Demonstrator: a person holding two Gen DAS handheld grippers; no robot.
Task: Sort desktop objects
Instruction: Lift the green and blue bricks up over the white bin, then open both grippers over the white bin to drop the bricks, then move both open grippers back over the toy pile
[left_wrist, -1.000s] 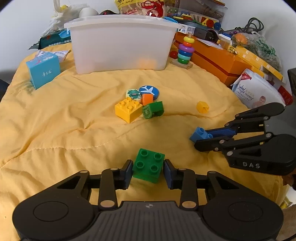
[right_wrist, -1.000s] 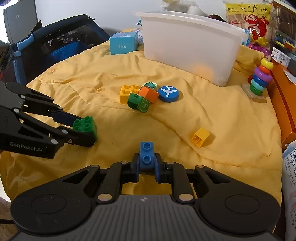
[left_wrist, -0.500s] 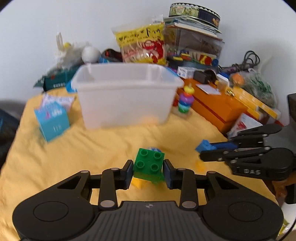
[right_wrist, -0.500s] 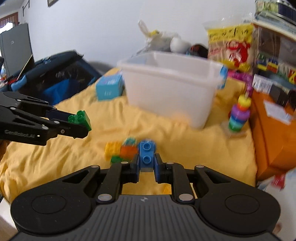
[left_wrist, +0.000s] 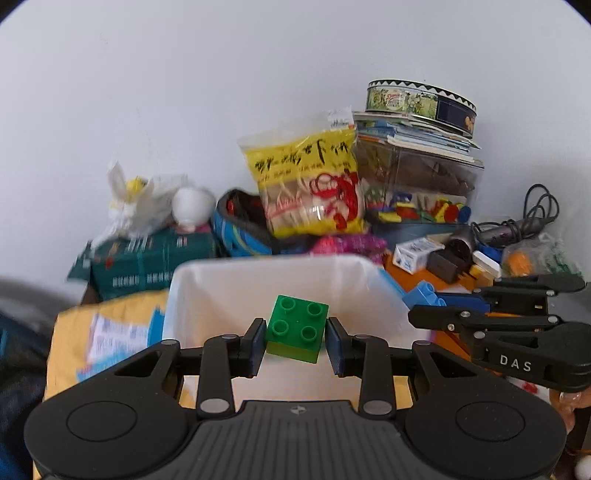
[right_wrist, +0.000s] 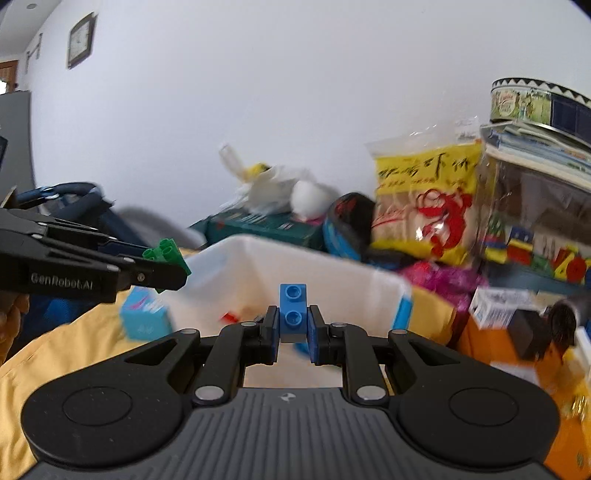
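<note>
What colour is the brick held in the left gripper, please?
Green brick, four studs on top; clearest in the left wrist view.

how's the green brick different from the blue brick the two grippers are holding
The green brick is square with four studs; the blue brick is narrow with two. Green sits in the left hand-held gripper, blue in the right hand-held gripper. Both are clamped, raised before the white bin.

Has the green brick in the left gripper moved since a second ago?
Yes. The green brick, shut in the left gripper, went up off the yellow blanket and forward to the white bin, now over its opening.
</note>
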